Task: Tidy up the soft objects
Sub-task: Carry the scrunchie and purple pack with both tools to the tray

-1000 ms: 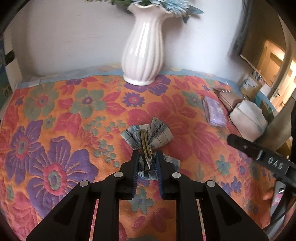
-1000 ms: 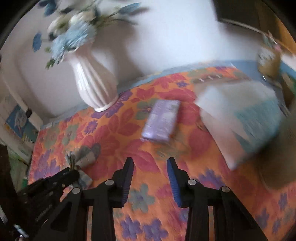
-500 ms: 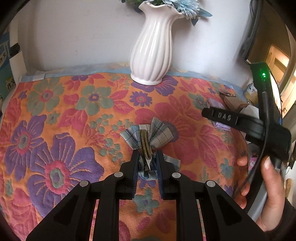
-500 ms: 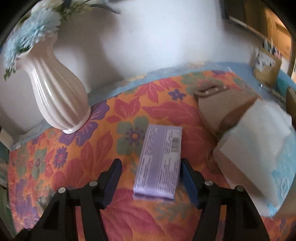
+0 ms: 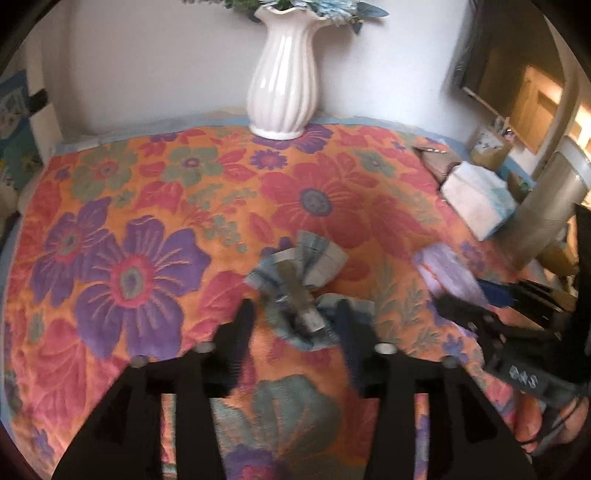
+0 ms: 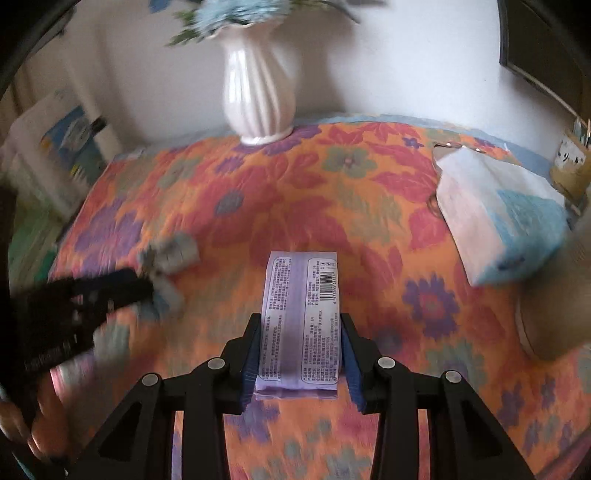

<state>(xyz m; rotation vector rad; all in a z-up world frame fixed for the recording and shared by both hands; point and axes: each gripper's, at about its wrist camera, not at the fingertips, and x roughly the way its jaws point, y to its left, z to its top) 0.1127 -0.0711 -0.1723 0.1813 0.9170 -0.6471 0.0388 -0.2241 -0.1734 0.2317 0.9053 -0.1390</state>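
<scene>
Blue flowers (image 6: 236, 11) in white vase (image 6: 258, 74); purple packet (image 6: 299, 325) between right tool (image 6: 299, 354) fingers.

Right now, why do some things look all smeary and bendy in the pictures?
Left wrist view: the bow and the fingers are smeared by motion, while the vase is fairly sharp. Right wrist view: the purple pack is crisp enough to show print, but the bow and flowers blur. Both views bend at the edges from the fisheye lens.

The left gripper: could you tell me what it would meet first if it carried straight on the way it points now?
Most likely the plaid bow hair clip, lying on the floral cloth between the open fingers of the left gripper. The white vase stands far behind.
</scene>
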